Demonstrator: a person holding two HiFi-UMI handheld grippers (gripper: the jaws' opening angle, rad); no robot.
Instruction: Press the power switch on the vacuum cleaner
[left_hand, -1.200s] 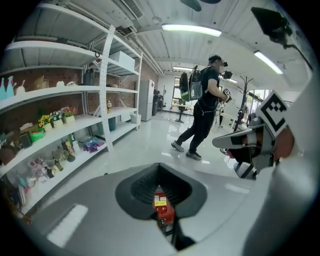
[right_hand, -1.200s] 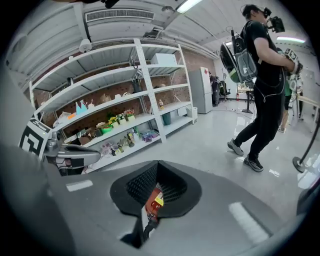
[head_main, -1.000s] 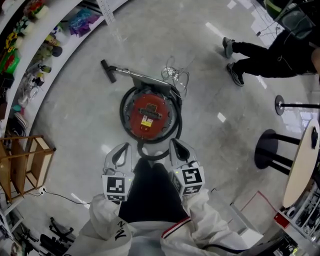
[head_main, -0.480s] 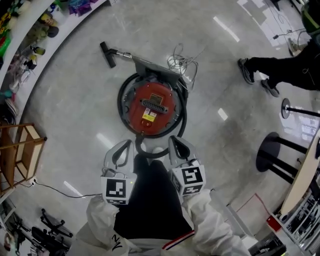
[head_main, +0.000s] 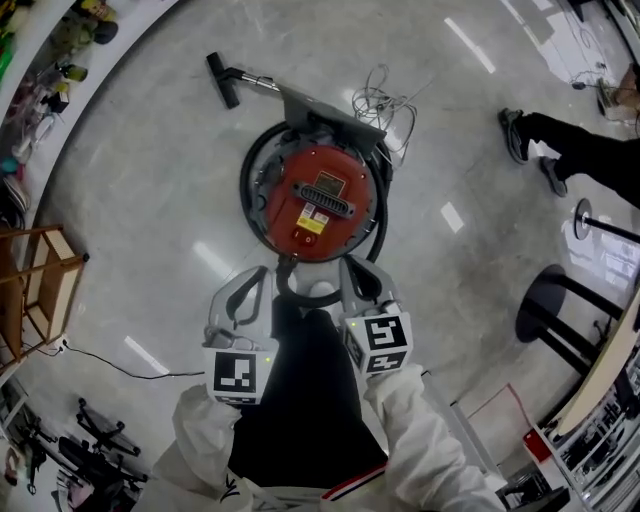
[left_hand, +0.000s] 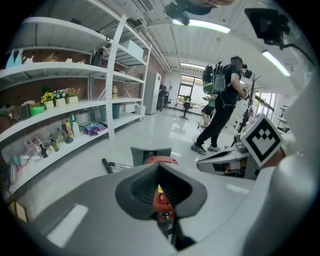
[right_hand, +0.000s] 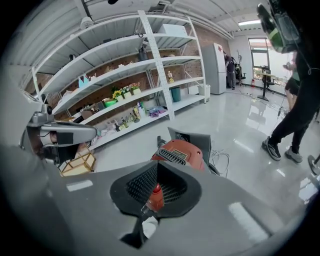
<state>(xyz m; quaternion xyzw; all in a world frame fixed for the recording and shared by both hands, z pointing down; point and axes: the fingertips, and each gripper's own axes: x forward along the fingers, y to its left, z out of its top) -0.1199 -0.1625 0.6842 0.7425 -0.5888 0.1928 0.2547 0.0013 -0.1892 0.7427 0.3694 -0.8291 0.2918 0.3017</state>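
The red round vacuum cleaner (head_main: 320, 200) stands on the floor just ahead of me, ringed by its black hose (head_main: 380, 215). Its wand and nozzle (head_main: 222, 80) lie beyond it, next to a loose white cord (head_main: 388, 102). The lid carries a black grille and a yellow label; I cannot pick out the switch. My left gripper (head_main: 258, 276) and right gripper (head_main: 350, 270) hang side by side above the vacuum's near edge, both shut and empty. The vacuum shows past the jaws in the left gripper view (left_hand: 161, 160) and the right gripper view (right_hand: 181, 152).
White shelves (head_main: 60, 60) with small goods curve along the left. A wooden crate (head_main: 40, 290) stands at the left, with a thin cable (head_main: 120, 362) on the floor nearby. A person's legs (head_main: 570, 150) are at the right, with black stool bases (head_main: 545, 300) and a round table (head_main: 600, 380).
The vacuum has come nearer to my grippers and looks larger. The person at the right has walked farther off. Both grippers stay shut, side by side.
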